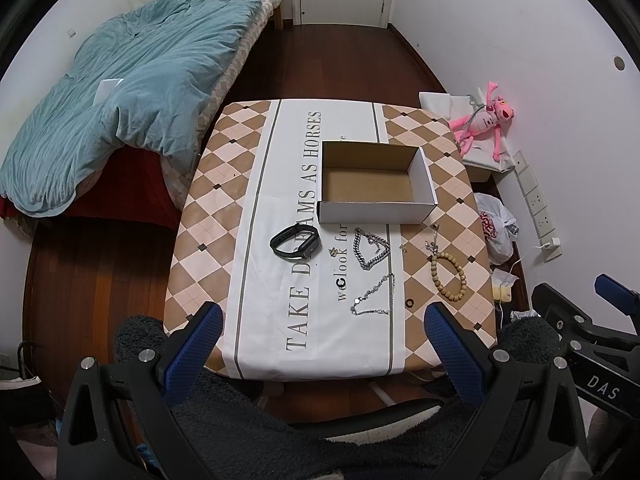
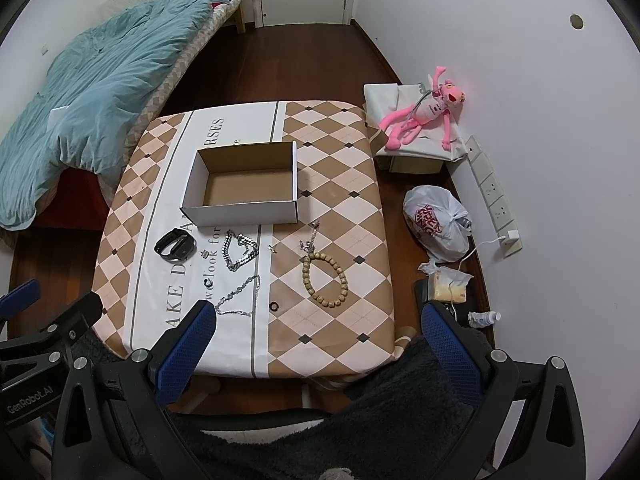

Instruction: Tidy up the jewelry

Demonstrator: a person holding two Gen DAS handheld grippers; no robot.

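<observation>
An open, empty cardboard box (image 1: 376, 200) (image 2: 244, 210) stands mid-table. In front of it lie a black wristband (image 1: 296, 242) (image 2: 175, 245), a thick silver chain (image 1: 370, 248) (image 2: 239, 251), a thin silver necklace (image 1: 374, 296) (image 2: 237, 298), a wooden bead bracelet (image 1: 449, 277) (image 2: 325, 279), a small silver pendant chain (image 1: 434, 240) (image 2: 310, 238) and a black ring (image 1: 410, 302) (image 2: 274, 306). My left gripper (image 1: 324, 344) hangs open over the table's near edge. My right gripper (image 2: 320, 340) is open too, held above the near right corner. Both hold nothing.
The table (image 1: 208, 216) wears a checked cloth. A bed with a teal duvet (image 1: 120, 112) lies to the left. By the right wall sit a pink plush toy (image 2: 420, 120), a plastic bag (image 2: 438, 224) and a power strip (image 2: 496, 200). A dark fleece garment (image 1: 280, 432) fills the foreground.
</observation>
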